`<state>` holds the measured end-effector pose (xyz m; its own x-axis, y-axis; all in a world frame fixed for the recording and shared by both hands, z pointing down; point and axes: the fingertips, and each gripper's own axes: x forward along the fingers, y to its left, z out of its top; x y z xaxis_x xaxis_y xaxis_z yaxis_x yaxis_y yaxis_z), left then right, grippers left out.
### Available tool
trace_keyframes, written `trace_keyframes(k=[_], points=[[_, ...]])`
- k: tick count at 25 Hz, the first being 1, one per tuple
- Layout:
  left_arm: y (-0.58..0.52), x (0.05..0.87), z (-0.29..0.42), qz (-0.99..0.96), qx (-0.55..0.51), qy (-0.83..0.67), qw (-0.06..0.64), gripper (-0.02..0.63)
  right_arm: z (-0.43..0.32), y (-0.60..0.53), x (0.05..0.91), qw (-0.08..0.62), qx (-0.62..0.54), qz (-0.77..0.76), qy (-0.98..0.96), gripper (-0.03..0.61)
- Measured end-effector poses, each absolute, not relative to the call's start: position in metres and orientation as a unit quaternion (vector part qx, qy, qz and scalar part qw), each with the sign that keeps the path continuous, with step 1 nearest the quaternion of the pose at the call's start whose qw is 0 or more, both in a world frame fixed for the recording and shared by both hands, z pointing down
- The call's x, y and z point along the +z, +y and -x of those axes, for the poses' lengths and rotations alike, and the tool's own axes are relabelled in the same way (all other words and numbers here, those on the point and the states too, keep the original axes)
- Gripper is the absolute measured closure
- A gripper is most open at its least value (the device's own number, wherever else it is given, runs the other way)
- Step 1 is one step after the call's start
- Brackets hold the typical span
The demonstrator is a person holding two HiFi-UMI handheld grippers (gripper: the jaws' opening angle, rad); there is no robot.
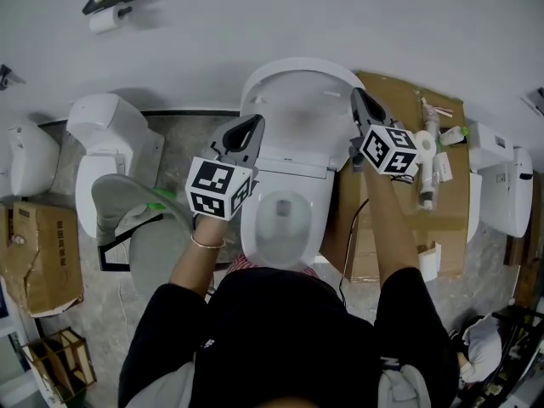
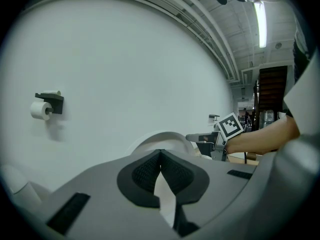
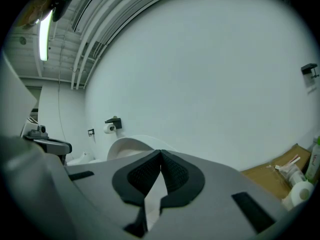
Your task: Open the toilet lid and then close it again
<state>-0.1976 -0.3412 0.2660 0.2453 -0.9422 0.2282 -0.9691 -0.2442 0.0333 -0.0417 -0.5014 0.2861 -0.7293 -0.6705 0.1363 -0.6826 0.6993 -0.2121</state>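
Note:
A white toilet stands below me in the head view, its bowl uncovered. The lid is raised and leans back towards the wall. My left gripper is shut, its tip at the lid's left edge. My right gripper is also shut, by the lid's right edge. In the left gripper view the shut jaws point over the lid's rim, with the right gripper beyond. The right gripper view shows its shut jaws before the lid. Nothing is held in either.
Another toilet stands at the left beside a cardboard box. A cardboard sheet at the right carries bottles and a tape roll. A further toilet is at far right. A paper roll holder hangs on the wall.

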Motion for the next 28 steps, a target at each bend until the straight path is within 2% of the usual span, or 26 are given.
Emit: trace_keyframes(k=[11, 28], points=[[-0.340, 0.261, 0.205, -0.781, 0.074, -0.615, 0.079, 0.610, 0.044, -0.510, 0.287, 0.028, 0.124, -0.370, -0.920, 0.558], [-0.335, 0.243, 0.188, -0.799, 0.066, -0.595, 0.062, 0.609, 0.029, -0.463, 0.257, -0.010, 0.116, -0.353, -0.928, 0.558]])
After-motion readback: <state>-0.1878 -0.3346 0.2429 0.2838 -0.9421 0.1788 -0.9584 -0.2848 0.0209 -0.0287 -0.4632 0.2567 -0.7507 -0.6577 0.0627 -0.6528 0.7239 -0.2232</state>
